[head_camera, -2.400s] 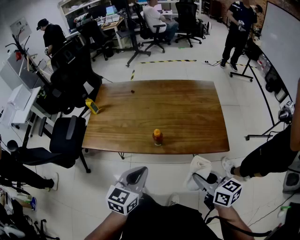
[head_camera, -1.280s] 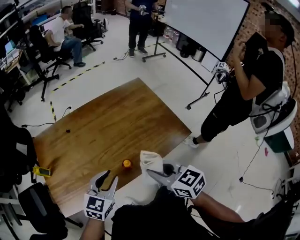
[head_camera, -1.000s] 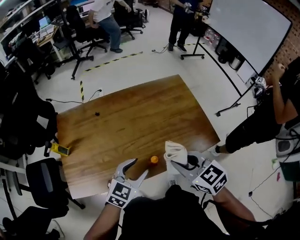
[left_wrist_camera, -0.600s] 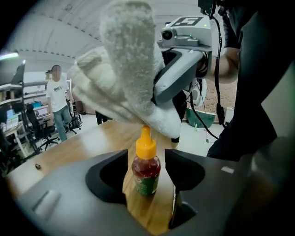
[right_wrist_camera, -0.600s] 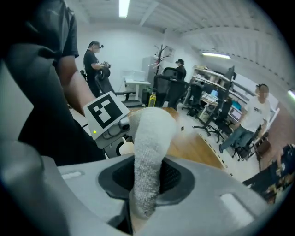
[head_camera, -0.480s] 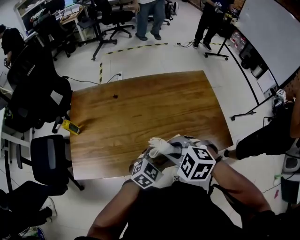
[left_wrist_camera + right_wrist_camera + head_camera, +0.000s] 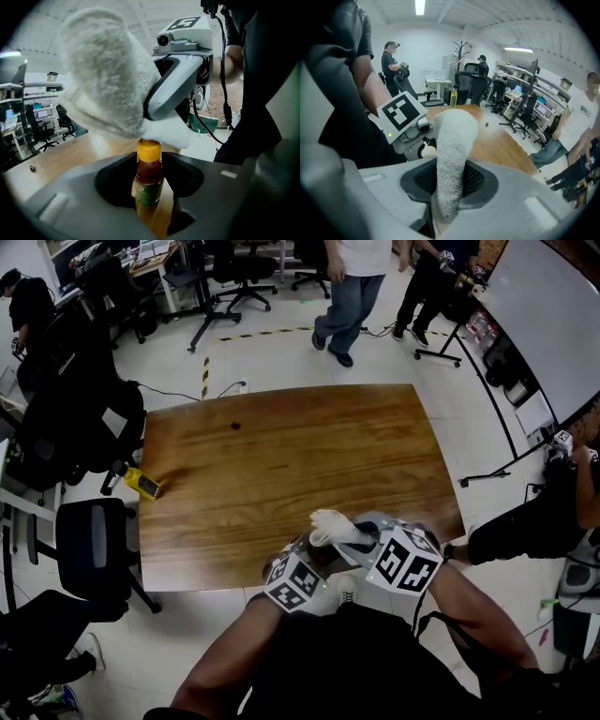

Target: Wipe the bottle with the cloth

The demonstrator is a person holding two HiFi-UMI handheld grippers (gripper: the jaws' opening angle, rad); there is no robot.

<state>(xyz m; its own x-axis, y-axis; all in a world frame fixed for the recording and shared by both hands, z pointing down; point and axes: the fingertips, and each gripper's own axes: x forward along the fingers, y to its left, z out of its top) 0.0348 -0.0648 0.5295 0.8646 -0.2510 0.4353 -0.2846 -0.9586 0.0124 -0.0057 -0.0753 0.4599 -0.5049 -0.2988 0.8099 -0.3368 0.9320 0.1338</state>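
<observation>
A small bottle [image 7: 149, 180] of red sauce with an orange cap and green label stands upright at the near edge of the wooden table [image 7: 281, 456]. It sits between the jaws of my left gripper [image 7: 150, 165], which are closing; a dark gap still shows at its right side. My right gripper [image 7: 450, 183] is shut on a white fluffy cloth [image 7: 452, 150]. The cloth [image 7: 108, 89] rests on the bottle's cap. In the head view the cloth [image 7: 330, 524] and both grippers hide the bottle.
A yellow tool [image 7: 141, 484] lies at the table's left edge and a small dark object [image 7: 235, 425] near its far side. Black office chairs [image 7: 94, 540] stand to the left. One person [image 7: 352, 277] stands beyond the table, another [image 7: 553, 512] to the right.
Both grippers came forward from my lap to the table's near edge. The left jaws moved around the bottle, and the right gripper brought the cloth down onto its cap.
</observation>
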